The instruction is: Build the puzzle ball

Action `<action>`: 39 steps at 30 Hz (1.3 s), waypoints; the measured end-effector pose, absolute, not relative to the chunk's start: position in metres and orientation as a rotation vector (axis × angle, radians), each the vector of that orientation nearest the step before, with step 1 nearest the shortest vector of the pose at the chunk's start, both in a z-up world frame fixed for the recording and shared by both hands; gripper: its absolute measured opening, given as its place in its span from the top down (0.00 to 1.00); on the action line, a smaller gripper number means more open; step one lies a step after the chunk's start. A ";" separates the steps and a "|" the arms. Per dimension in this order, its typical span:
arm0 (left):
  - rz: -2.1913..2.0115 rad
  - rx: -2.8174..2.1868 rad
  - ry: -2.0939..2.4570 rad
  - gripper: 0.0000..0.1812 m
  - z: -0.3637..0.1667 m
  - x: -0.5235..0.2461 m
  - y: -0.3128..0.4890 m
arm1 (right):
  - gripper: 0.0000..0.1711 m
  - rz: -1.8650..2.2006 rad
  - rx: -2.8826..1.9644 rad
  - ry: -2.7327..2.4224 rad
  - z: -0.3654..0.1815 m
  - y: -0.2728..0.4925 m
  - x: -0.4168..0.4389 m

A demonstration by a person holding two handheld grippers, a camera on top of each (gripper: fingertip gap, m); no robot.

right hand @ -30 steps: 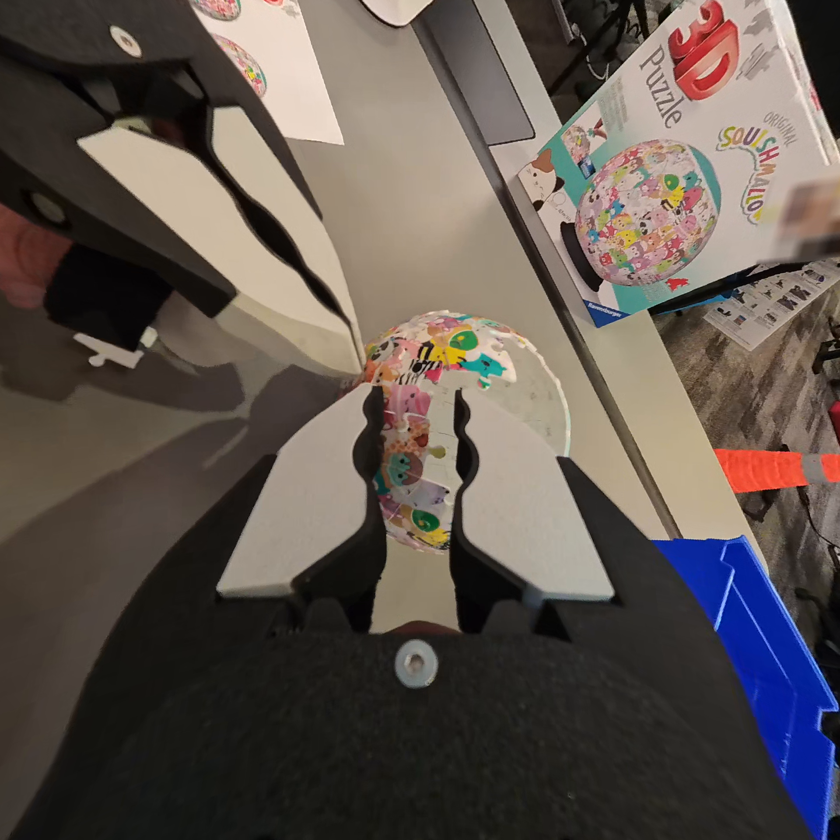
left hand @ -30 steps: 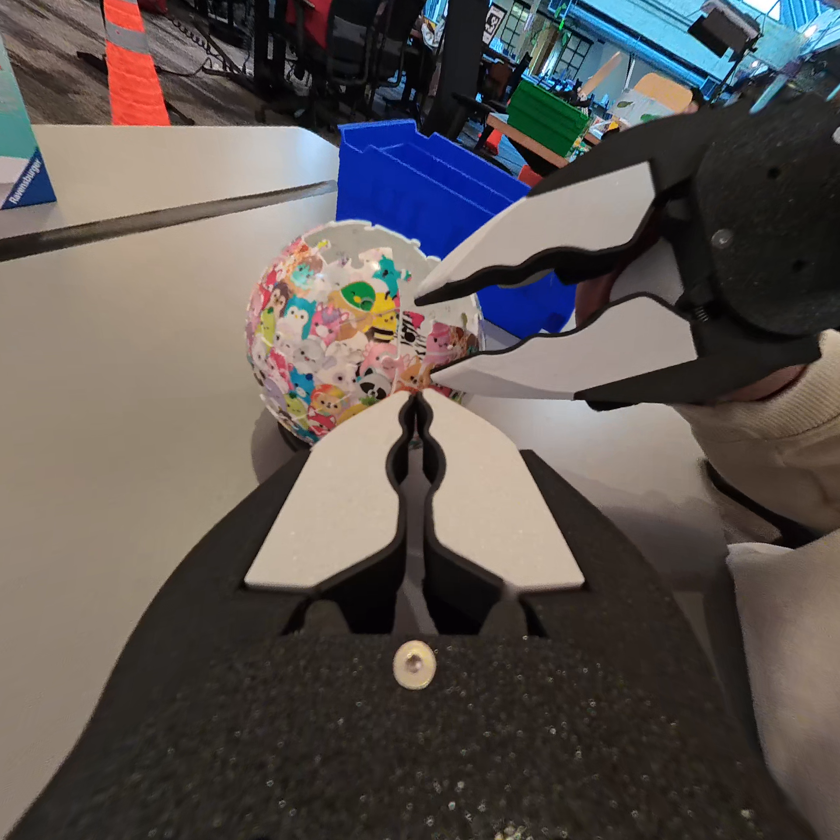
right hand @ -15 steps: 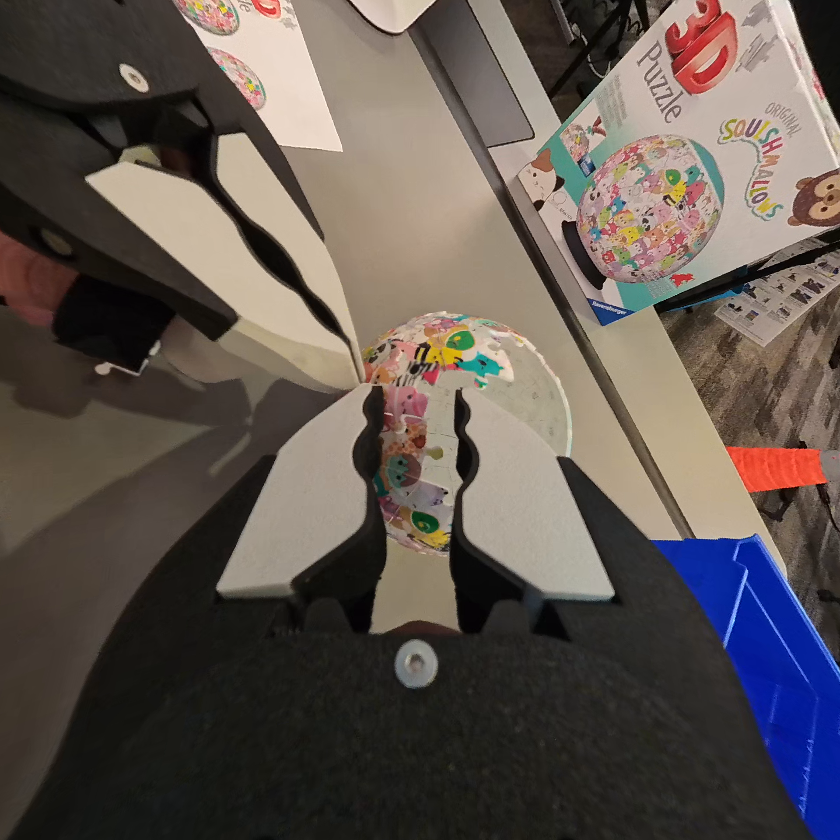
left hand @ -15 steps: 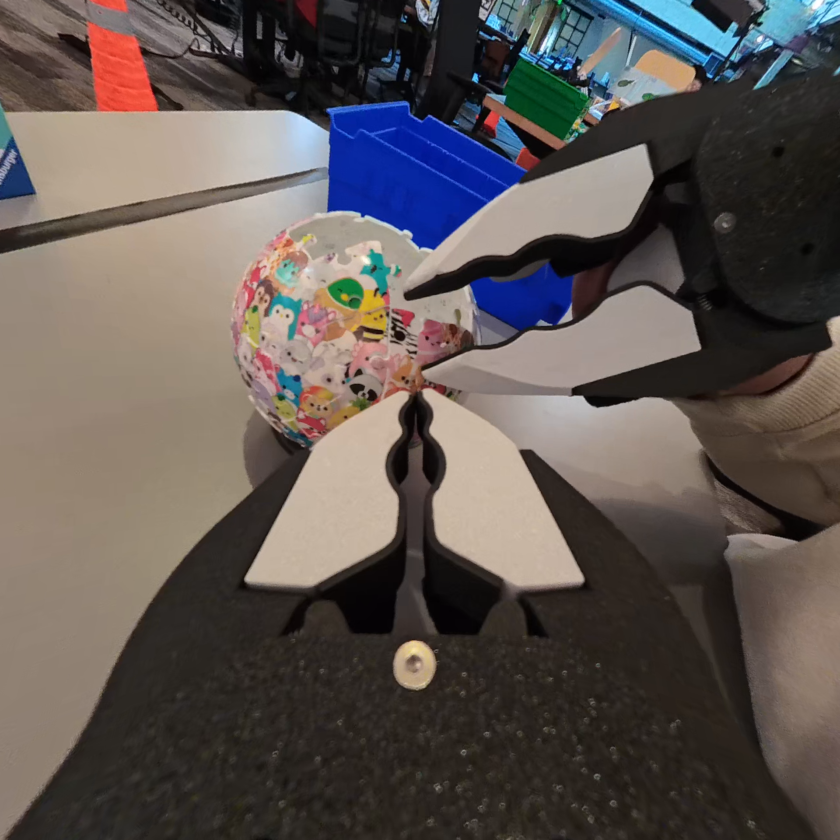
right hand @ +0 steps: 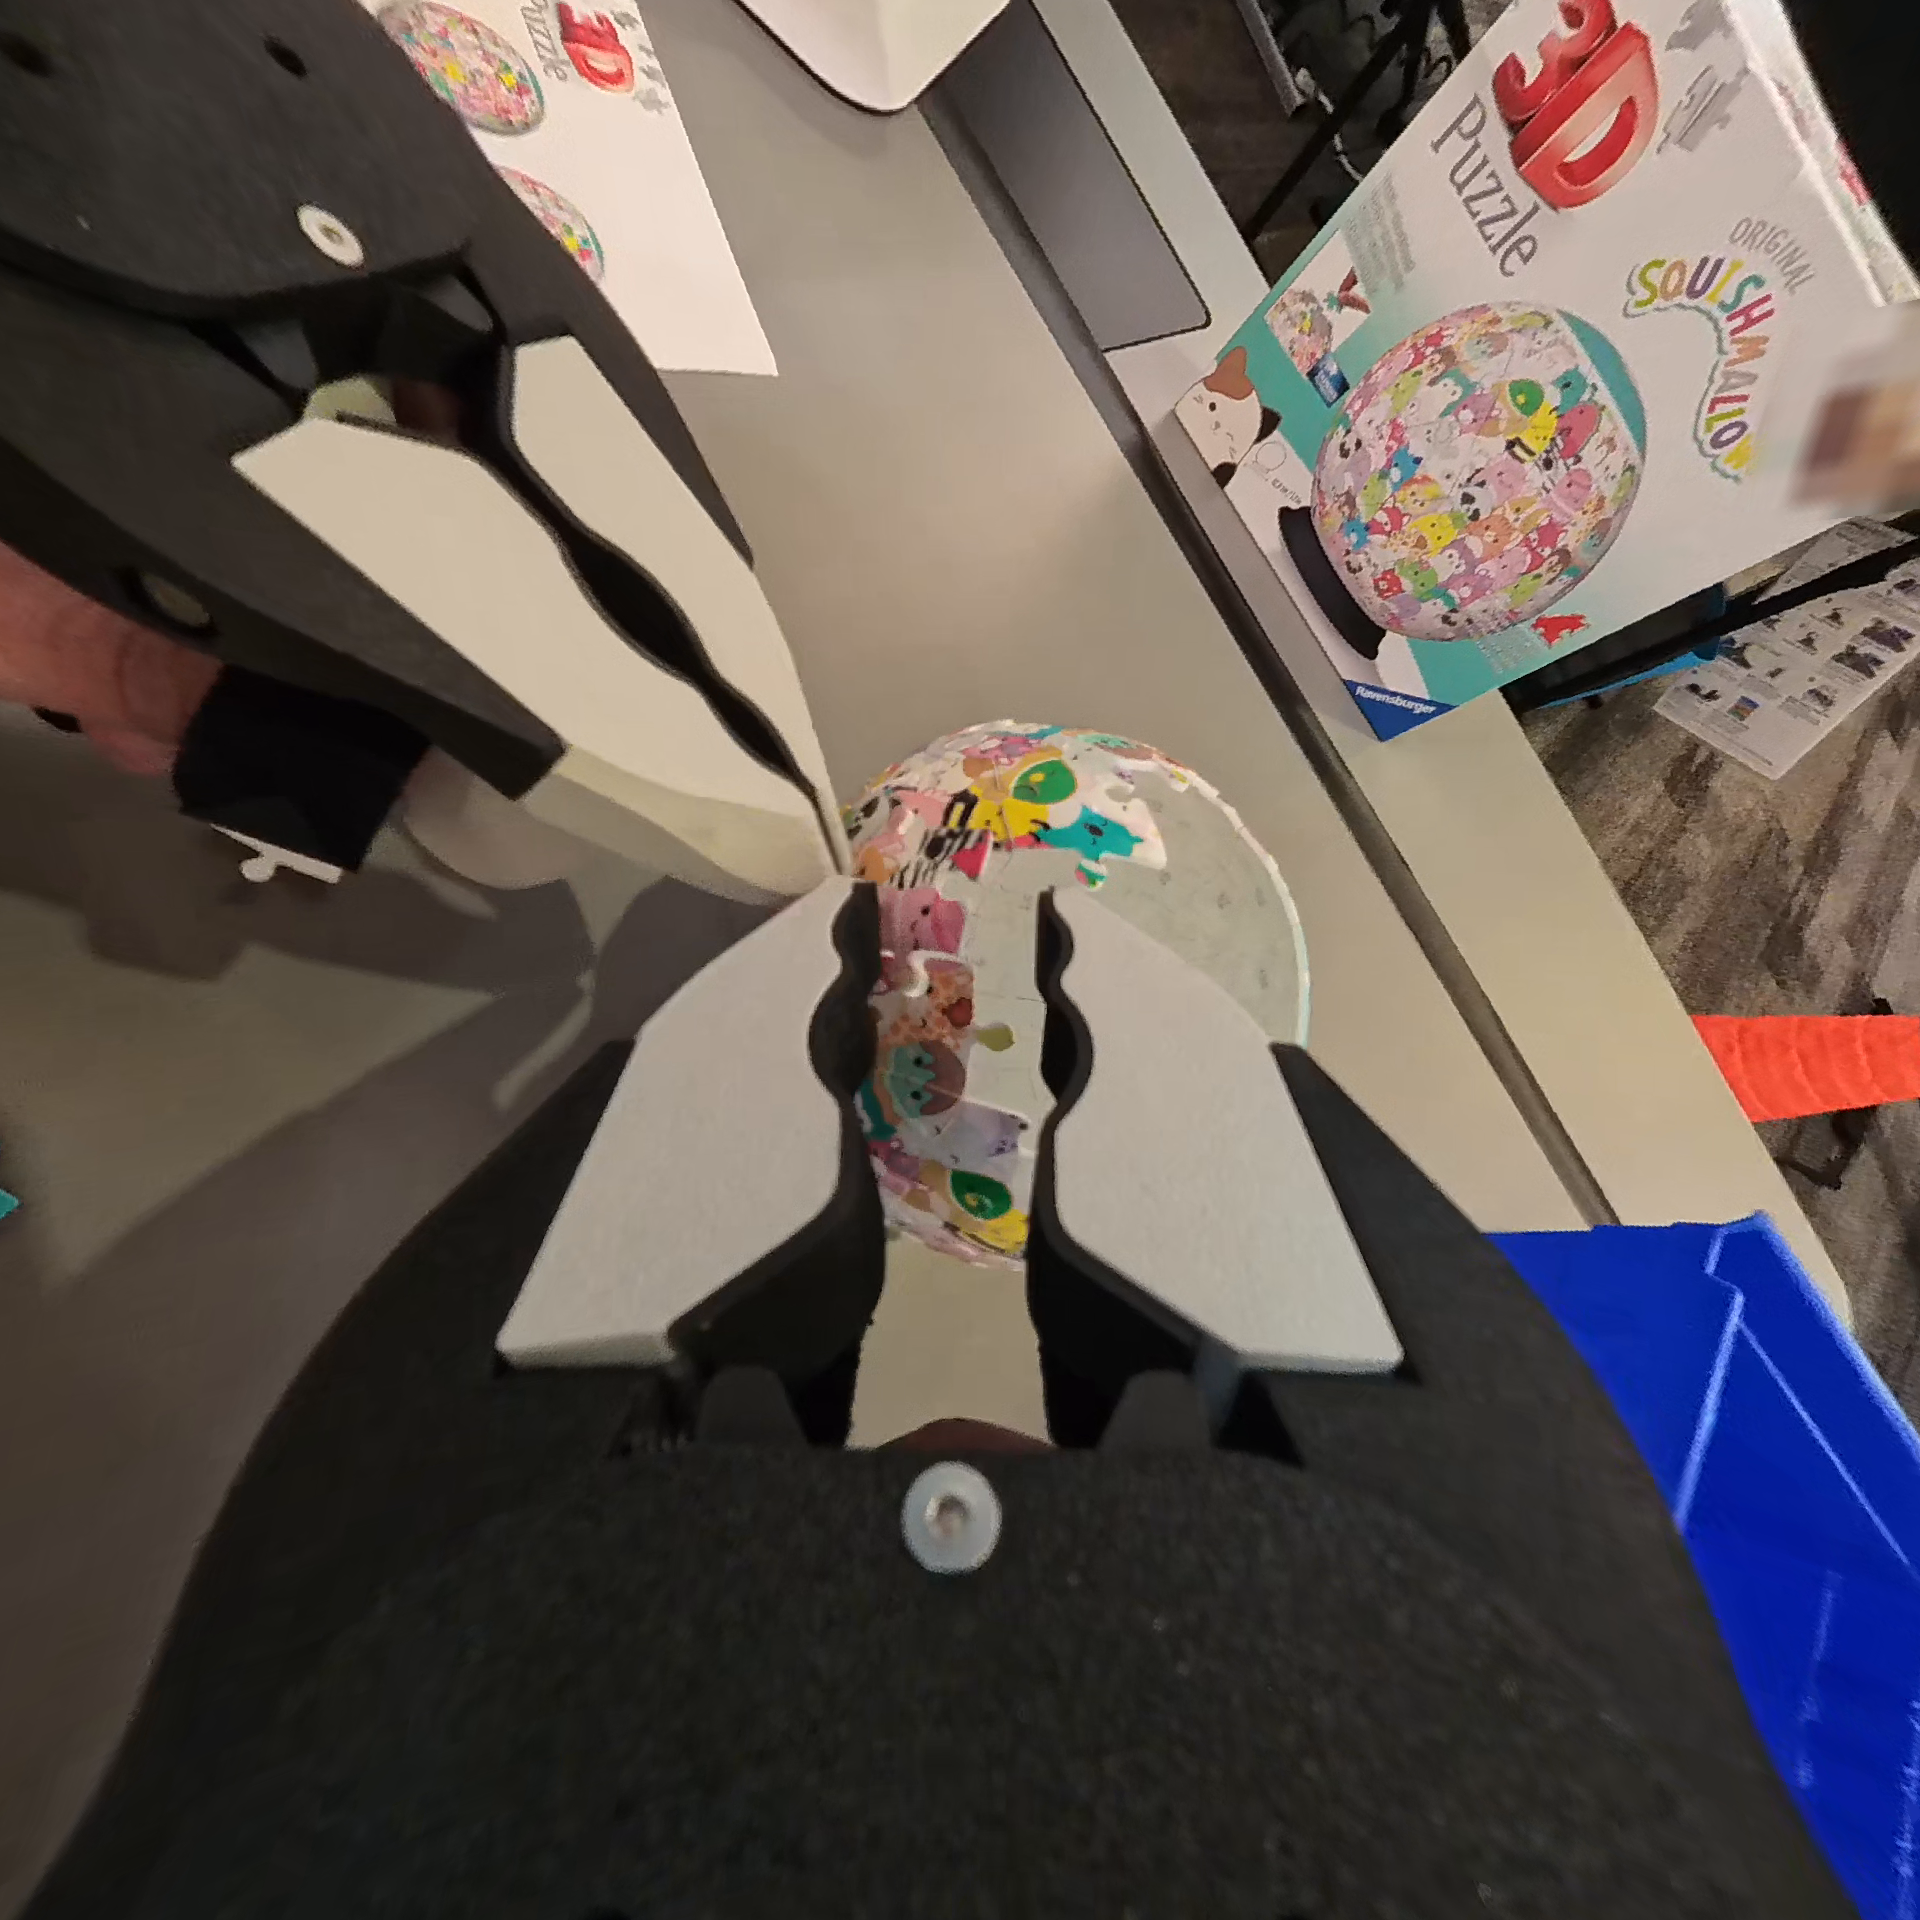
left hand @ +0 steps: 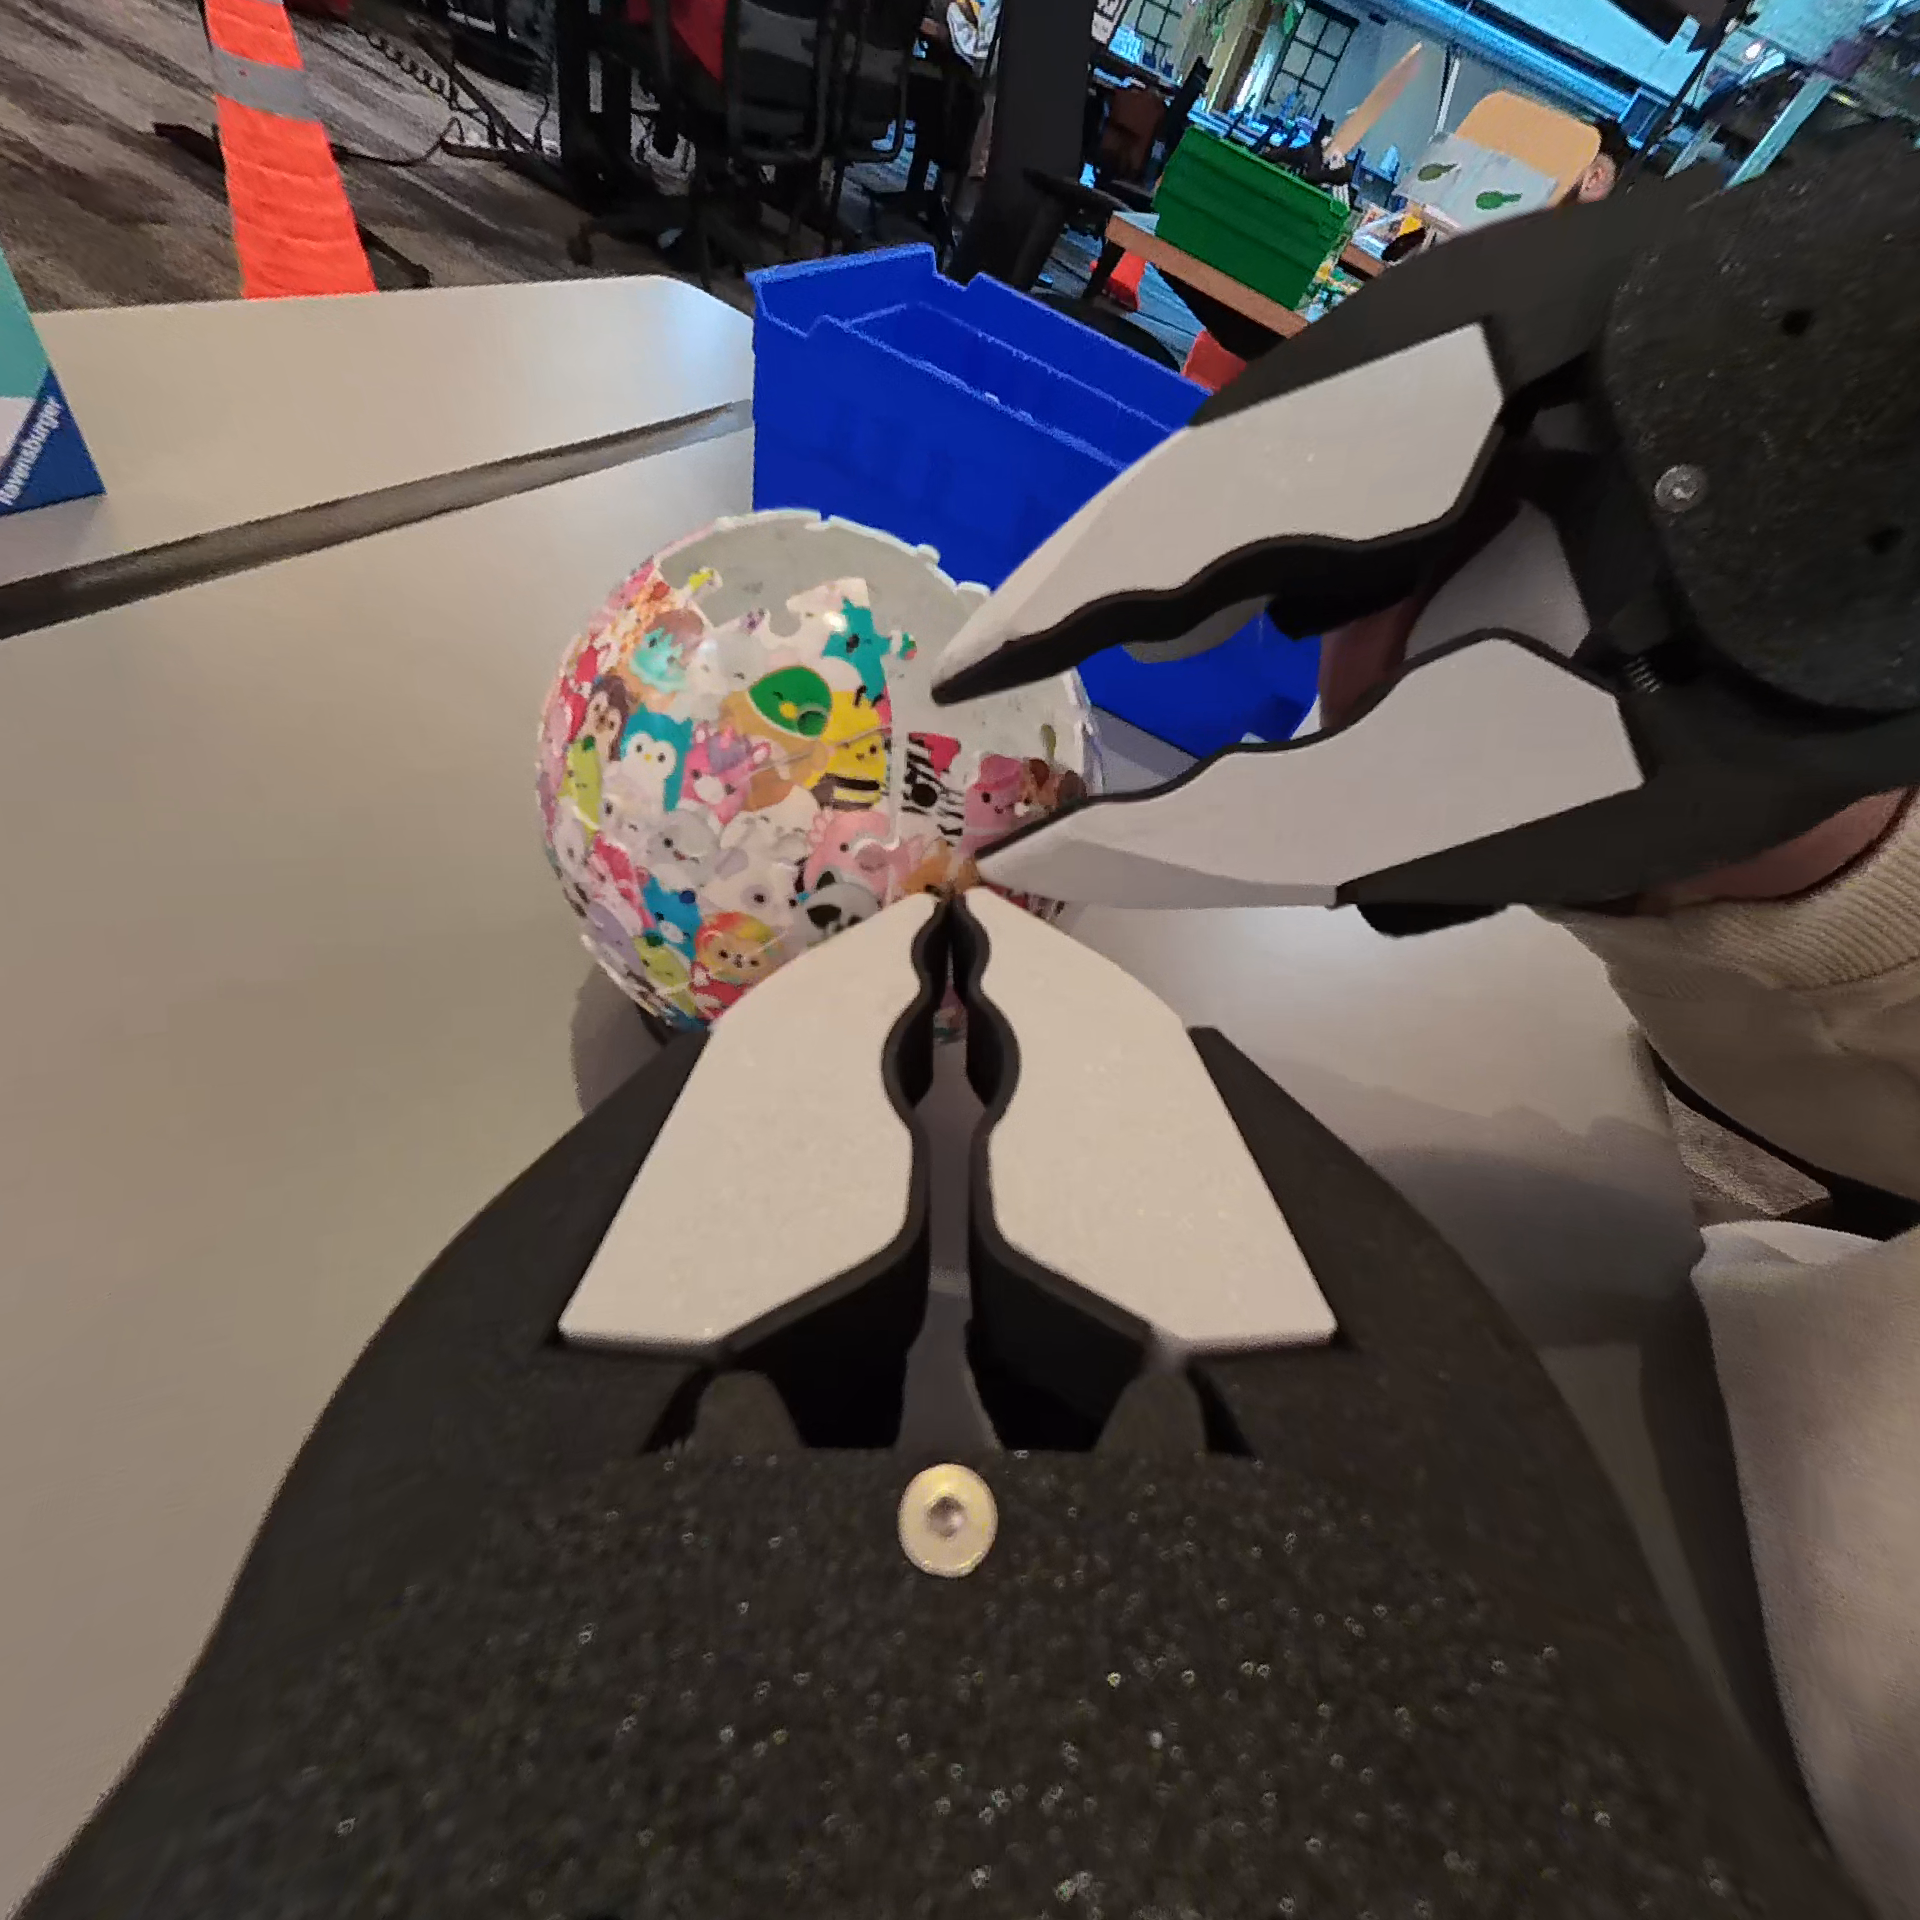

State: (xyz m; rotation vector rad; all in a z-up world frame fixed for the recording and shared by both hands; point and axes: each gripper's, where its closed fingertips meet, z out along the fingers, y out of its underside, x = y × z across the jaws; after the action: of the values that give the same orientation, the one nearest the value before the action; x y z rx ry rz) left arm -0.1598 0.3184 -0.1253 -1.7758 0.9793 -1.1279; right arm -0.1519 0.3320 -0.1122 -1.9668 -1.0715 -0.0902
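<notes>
Since the earlier frames the puzzle ball (left hand: pixel 769 790) has tipped slightly, its open white inside now more exposed at the top; both grippers hold much as before. In the left wrist view, the left gripper (left hand: pixel 948 906) at lower centre has its jaws closed together, tips against the ball's lower edge. The right gripper (left hand: pixel 961 774) enters from the right, jaws parted around the ball's broken rim. Only the right wrist view shows the right gripper (right hand: pixel 951 899) straddling that rim, and the puzzle box (right hand: pixel 1558 395) at upper right. The ball sits mid-frame on the grey worktop (left hand: pixel 260 831); a blue bin (left hand: pixel 935 416) stands behind it.
</notes>
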 end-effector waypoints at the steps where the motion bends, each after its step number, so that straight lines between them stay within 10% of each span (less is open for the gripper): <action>1: -1.122 -1.771 0.978 1.00 -0.124 -0.160 0.319 | 0.83 -0.056 -1.976 -1.059 -0.112 0.331 -0.153; 39: -1.105 -1.736 0.973 1.00 -0.111 -0.158 0.326 | 0.85 0.173 -2.061 -0.980 -0.110 0.320 -0.135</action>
State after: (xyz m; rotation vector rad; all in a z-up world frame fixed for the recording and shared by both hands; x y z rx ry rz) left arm -0.1581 0.3261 -0.1114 -1.7358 0.9728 -1.1049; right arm -0.1347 0.3199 -0.1099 -2.0614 -0.9804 0.1734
